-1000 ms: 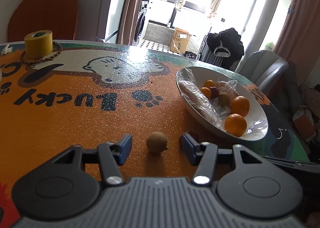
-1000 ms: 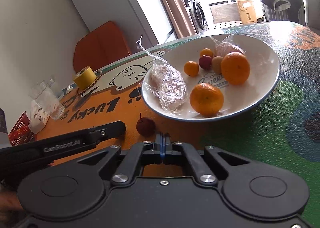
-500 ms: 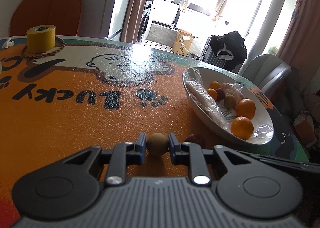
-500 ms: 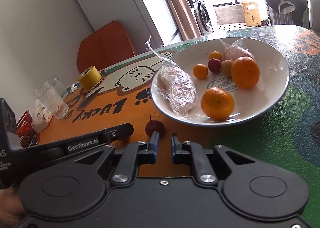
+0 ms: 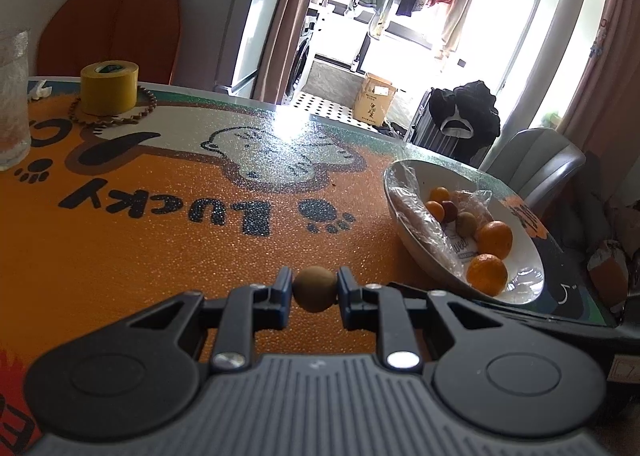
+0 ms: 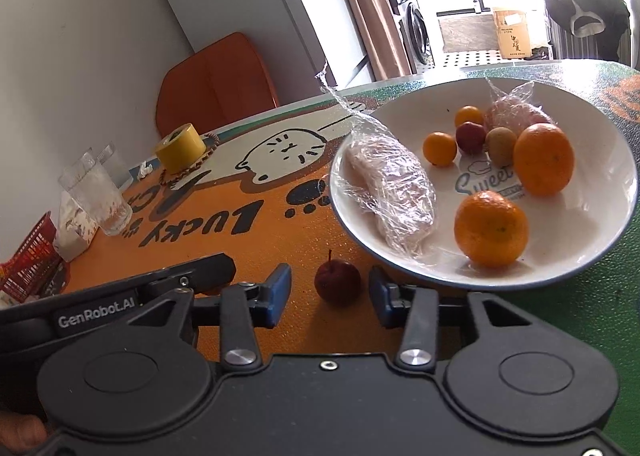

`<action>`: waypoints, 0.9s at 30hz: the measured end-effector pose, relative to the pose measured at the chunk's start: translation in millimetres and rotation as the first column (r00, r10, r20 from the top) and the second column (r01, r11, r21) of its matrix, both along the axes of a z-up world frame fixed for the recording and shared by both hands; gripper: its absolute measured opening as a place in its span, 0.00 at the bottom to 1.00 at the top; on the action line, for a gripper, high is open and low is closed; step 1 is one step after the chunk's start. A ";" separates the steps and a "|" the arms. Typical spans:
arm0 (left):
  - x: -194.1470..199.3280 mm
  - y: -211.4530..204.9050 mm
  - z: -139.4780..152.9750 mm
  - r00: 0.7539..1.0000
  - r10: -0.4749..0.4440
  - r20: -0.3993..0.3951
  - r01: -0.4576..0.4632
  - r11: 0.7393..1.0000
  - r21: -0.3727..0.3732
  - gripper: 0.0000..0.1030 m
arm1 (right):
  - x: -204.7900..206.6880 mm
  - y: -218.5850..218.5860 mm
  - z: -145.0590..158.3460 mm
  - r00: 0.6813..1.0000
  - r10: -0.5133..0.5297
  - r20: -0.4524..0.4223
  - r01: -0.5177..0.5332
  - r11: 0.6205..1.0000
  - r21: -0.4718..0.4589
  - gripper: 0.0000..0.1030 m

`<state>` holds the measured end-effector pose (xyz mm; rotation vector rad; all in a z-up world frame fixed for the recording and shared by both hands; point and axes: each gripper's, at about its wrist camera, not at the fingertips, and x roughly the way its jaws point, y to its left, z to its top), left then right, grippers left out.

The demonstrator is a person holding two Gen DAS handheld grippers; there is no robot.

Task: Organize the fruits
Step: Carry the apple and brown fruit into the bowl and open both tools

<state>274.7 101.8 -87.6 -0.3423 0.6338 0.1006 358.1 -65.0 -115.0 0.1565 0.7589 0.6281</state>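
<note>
Item 1. Left hand-held gripper (image 5: 315, 294): clamped on a small brown round fruit (image 5: 314, 294), one blue pad on each side at the fruit's widest part. The fruit seems lifted clear of the orange worktop (image 5: 132, 256), though contact underneath cannot be confirmed.

Item 2. Right hand-held gripper (image 6: 327, 298): jaws spread wide, straddling a small dark red fruit (image 6: 337, 282) with an upright stem. The fruit rests on the worktop just beside the near rim of the white bowl (image 6: 592, 256); neither pad touches it.

Item 3. White bowl, contents: two oranges, two small orange fruits, one red and one brown fruit, and two plastic-wrapped items (image 6: 390, 197), the larger along the left side.

Handling notes, as judgement:
- Step in hand: carry the brown fruit to the bowl and grip the red one.
- Brown fruit: keep pad pressure light and steady, since a round skin can roll out; clear the bowl's rim and release low over the bare patch near the front.
- Red fruit: centre it between the pads and close at mid-height, below the stem. The right finger sits near the bowl's rim, so approach without nudging the bowl.
</note>
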 end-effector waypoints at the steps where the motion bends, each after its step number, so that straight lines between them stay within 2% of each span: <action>1: -0.2 -0.1 0.4 1.000 0.001 0.001 -0.001 1.000 0.000 0.21 | 0.9 0.0 -0.7 1.000 0.000 -0.002 0.000 1.000 0.009 0.43; 3: -0.2 -0.6 0.9 1.000 0.002 0.001 -0.002 1.000 -0.001 0.21 | 2.1 -0.6 -1.4 1.000 -0.012 -0.002 0.012 1.000 0.007 0.33; 4: -0.2 -0.5 0.9 1.000 0.001 0.000 -0.001 1.000 0.000 0.21 | 3.2 -0.8 -1.9 1.000 -0.012 -0.004 0.012 1.000 0.001 0.23; 12: -1.9 -13.6 10.8 1.000 -0.013 0.021 0.013 1.000 0.004 0.21 | -9.1 -16.7 3.0 1.000 0.006 -0.018 -0.005 0.999 0.035 0.22; 27: 11.2 -52.9 38.8 0.994 -0.077 0.079 0.074 0.996 0.041 0.21 | -23.0 -63.2 41.4 0.997 -0.033 0.074 0.025 0.994 0.108 0.22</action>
